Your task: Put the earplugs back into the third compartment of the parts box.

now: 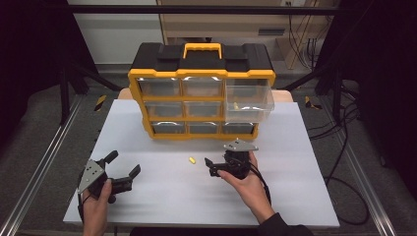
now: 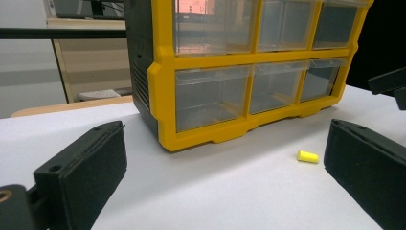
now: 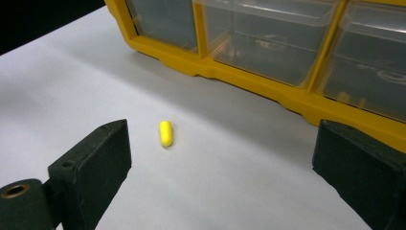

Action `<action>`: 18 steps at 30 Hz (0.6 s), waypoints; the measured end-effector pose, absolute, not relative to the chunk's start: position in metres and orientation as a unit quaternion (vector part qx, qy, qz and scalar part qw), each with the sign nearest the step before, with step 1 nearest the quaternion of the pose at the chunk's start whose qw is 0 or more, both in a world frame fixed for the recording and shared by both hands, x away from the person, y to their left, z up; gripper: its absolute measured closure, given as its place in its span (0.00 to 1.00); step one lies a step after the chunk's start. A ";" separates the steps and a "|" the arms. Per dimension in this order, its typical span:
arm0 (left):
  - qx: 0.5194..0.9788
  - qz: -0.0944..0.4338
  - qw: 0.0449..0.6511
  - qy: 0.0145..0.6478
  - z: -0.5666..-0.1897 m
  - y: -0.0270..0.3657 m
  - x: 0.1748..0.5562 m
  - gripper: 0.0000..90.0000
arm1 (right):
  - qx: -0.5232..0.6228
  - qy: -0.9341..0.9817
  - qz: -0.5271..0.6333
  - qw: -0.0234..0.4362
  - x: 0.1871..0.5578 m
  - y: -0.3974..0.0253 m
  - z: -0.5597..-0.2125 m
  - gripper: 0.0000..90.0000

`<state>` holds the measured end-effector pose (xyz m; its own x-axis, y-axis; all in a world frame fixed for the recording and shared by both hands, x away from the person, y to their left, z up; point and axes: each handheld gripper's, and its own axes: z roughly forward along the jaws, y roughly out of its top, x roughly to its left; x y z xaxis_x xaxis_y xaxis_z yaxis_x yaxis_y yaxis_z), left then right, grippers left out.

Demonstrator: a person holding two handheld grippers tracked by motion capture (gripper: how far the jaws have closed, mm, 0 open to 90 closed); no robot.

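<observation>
White table [image 1: 147,128], yellow drawer cabinet [image 1: 201,101] at back. Small yellow capsule [image 3: 165,132] lying loose: likely light, smooth, prone to rolling; best pinched across its middle. Right gripper [image 1: 214,167] spread wide just beside it, left gripper [image 1: 123,169] spread too, well apart.

A white table [image 1: 162,196] stands on grey floor [image 1: 39,118] between two metal rails [image 1: 46,162]. Beyond it are a pale wall [image 1: 118,34], a wooden cabinet [image 1: 226,22], hanging cables [image 1: 302,44] and dark curtains [image 1: 29,49] at both sides.

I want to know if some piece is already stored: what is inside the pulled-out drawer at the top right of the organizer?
The open drawer holds one small yellow piece, like the yellow piece on the table. Its clear walls show nothing else, though glare may hide some.
</observation>
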<state>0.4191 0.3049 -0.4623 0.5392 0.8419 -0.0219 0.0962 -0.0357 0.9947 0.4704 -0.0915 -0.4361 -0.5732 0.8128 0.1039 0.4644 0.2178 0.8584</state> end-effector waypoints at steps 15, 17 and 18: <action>0.647 0.315 0.593 0.362 -0.462 0.305 0.419 0.01 | 0.432 0.770 0.438 0.171 0.484 -0.072 -0.448 0.09; 0.647 0.315 0.593 0.362 -0.462 0.305 0.419 0.01 | 0.430 0.772 0.438 0.168 0.485 -0.070 -0.449 0.09; 0.647 0.315 0.592 0.362 -0.462 0.305 0.419 0.01 | 0.429 0.773 0.436 0.167 0.485 -0.069 -0.449 0.09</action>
